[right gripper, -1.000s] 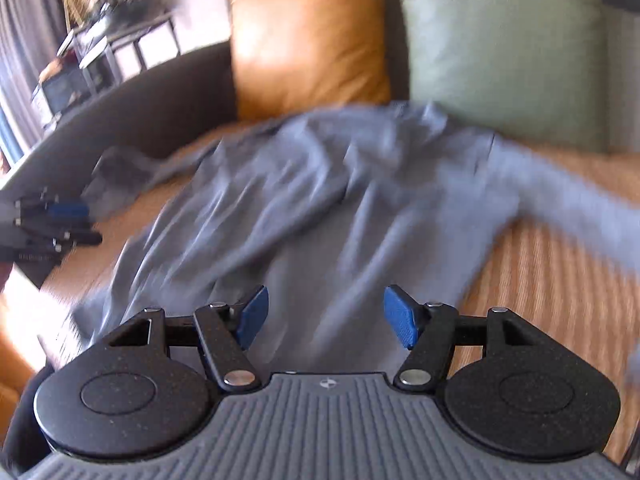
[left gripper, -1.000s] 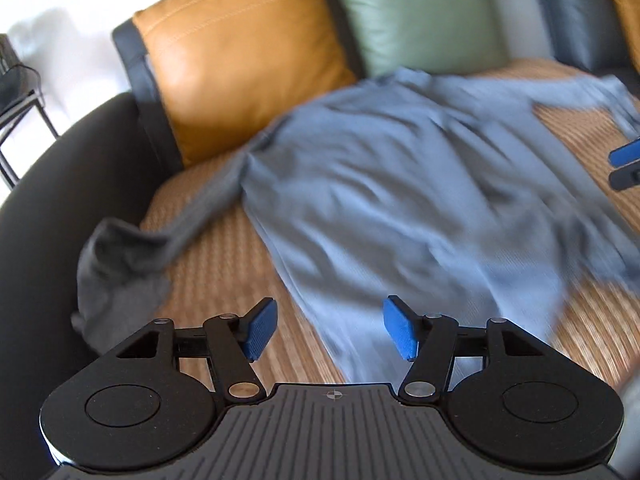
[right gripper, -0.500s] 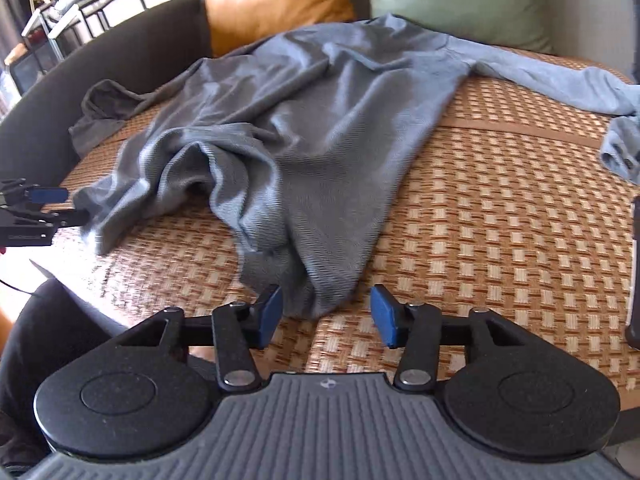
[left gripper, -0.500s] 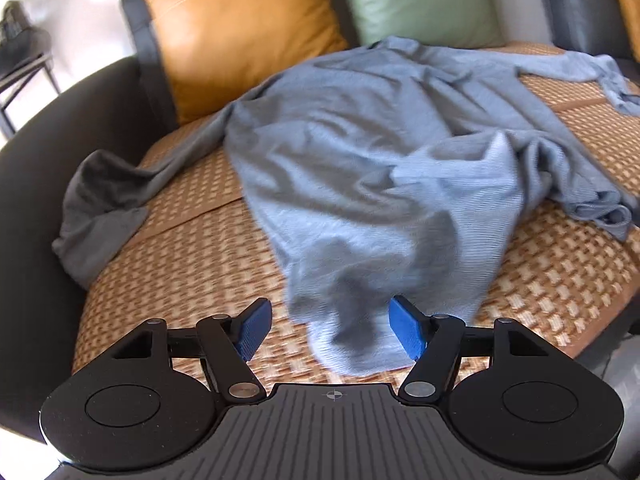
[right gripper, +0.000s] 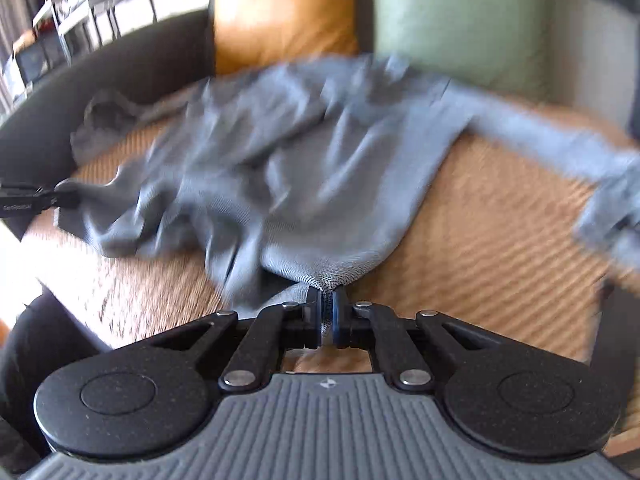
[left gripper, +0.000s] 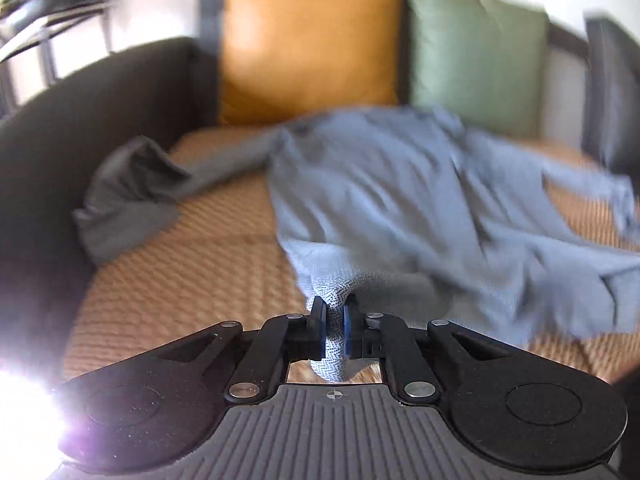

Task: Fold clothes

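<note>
A grey-blue long-sleeved shirt (left gripper: pixel 400 192) lies spread and rumpled on the woven sofa seat (left gripper: pixel 192 280). My left gripper (left gripper: pixel 334 322) is shut on a pinch of its near hem. One sleeve trails left onto the dark armrest. In the right wrist view the same shirt (right gripper: pixel 320 168) lies across the seat, and my right gripper (right gripper: pixel 327 312) is shut on its near hem corner. The left gripper (right gripper: pixel 48 198) shows at the far left edge, holding the other hem corner. Both views are blurred by motion.
An orange cushion (left gripper: pixel 308 40) and a green cushion (left gripper: pixel 476 60) stand against the sofa back. A dark armrest (left gripper: pixel 60 128) bounds the left side. Shelves (right gripper: pixel 80 28) stand beyond it. The seat's front edge runs just below the grippers.
Both grippers have gone from open to shut on the shirt's near hem. The shirt has shifted and both views have tilted up toward the cushions.
</note>
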Demonstrator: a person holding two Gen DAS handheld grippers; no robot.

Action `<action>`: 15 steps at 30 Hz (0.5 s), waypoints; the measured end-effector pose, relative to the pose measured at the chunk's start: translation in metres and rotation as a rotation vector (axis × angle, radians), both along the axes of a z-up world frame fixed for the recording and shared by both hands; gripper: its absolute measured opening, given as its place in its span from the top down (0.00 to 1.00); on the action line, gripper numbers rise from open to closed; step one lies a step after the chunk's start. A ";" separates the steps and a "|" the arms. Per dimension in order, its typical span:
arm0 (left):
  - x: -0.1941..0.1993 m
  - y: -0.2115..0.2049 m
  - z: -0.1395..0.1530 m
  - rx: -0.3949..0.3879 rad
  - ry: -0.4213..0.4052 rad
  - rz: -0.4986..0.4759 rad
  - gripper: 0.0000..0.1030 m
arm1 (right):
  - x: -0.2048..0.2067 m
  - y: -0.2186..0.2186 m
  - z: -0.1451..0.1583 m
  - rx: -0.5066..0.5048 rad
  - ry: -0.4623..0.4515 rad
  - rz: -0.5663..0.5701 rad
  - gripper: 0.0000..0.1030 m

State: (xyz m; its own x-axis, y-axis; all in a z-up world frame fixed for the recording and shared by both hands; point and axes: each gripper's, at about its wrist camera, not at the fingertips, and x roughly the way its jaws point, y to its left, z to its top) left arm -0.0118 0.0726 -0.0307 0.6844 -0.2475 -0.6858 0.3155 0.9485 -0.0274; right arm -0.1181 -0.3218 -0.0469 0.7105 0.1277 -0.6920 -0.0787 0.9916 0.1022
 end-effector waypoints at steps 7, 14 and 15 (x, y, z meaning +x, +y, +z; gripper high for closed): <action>0.009 0.025 -0.016 0.042 0.056 0.090 0.97 | -0.014 -0.049 0.015 -0.079 -0.017 -0.115 0.95; -0.006 0.017 -0.059 0.140 0.135 0.086 0.60 | -0.009 -0.055 -0.050 -0.041 0.121 -0.185 0.81; -0.010 0.018 -0.058 0.145 0.124 0.088 0.58 | -0.017 -0.054 -0.048 -0.052 0.098 -0.189 0.70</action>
State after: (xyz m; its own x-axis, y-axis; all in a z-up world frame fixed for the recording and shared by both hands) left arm -0.0221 0.0911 -0.0884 0.6074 -0.0831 -0.7900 0.2342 0.9690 0.0781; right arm -0.1352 -0.3759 -0.0947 0.6476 -0.0387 -0.7610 0.1166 0.9920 0.0488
